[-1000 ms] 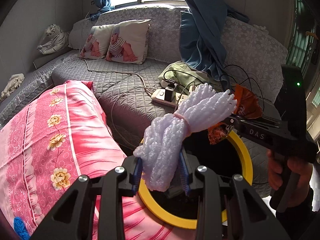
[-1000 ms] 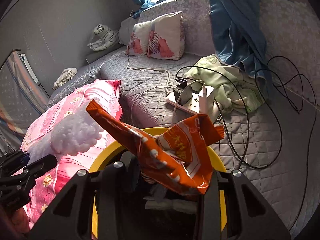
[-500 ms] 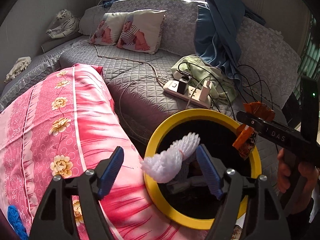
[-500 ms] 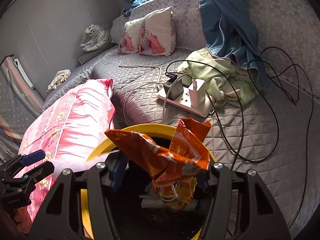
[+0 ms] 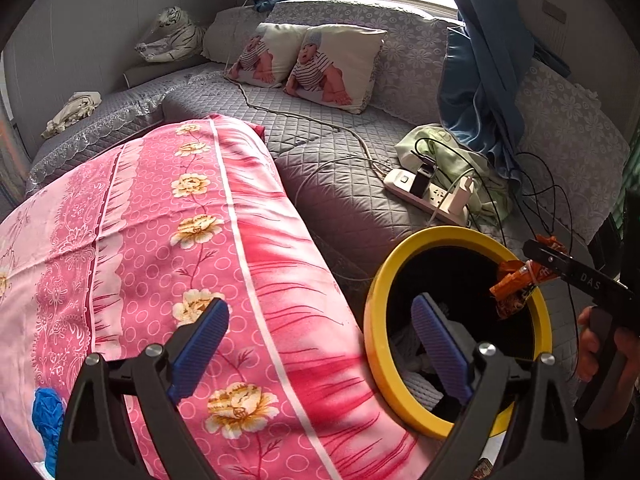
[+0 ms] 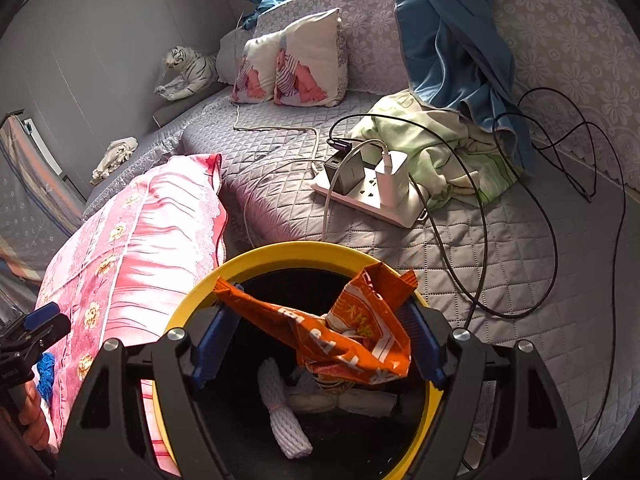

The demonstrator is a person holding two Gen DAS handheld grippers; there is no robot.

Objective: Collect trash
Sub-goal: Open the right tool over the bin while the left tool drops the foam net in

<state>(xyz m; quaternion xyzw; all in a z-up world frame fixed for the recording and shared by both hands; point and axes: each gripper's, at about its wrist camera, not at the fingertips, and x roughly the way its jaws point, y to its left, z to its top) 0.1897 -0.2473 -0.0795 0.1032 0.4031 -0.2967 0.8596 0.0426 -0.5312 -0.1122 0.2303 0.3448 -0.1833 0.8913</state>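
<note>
A black bin with a yellow rim (image 6: 304, 250) (image 5: 374, 320) stands against the bed. A white foam net bundle (image 6: 280, 412) lies inside it. My left gripper (image 5: 320, 344) hovers over the pink quilt and the bin's left rim; its jaws are opening and nothing is between them. My right gripper (image 6: 320, 344) hangs over the bin's mouth, its jaws opening. A crumpled orange snack wrapper (image 6: 352, 336) still spans the gap, leaning on both blue pads. In the left wrist view the right gripper (image 5: 520, 276) is at the bin's far rim with the wrapper (image 5: 512, 292).
A pink floral quilt (image 5: 200, 240) lies left of the bin, with a blue crumpled thing (image 5: 48, 408) on its near edge. A white power strip (image 6: 372, 196) with chargers, black cables (image 6: 552, 240) and a green cloth (image 6: 448, 152) lie on the grey bed behind.
My left gripper let go of the white foam net, which dropped into the bin, and then swung left over the quilt. The right jaws spread and the orange wrapper unfolded and sank lower.
</note>
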